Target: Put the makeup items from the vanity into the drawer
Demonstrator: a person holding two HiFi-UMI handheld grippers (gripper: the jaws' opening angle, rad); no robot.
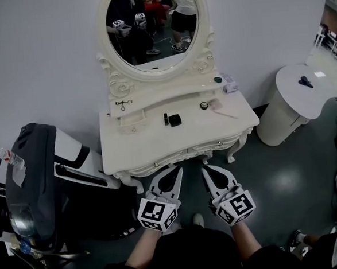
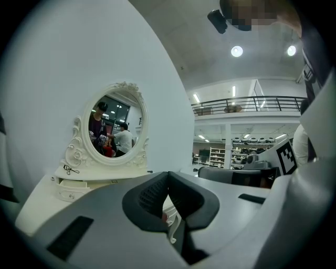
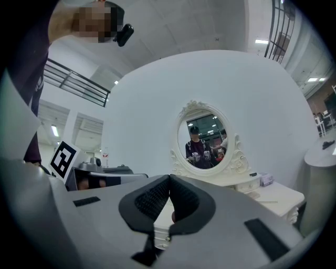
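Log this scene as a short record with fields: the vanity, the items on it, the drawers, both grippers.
vanity: white ornate vanity table with an oval mirror
tabletop: black square compact; small black tube; small round dark-rimmed pot
upper shelf: black wire-handled tool; small green round item
front drawers: shut
left gripper: shut, empty, just short of the vanity's front edge
right gripper: shut, empty, beside the left one

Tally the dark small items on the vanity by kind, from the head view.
eyelash curler: 1
black compact: 1
black tube: 1
round pots: 2
Total: 5
The pale items at the right end are too unclear to sort and are not counted.
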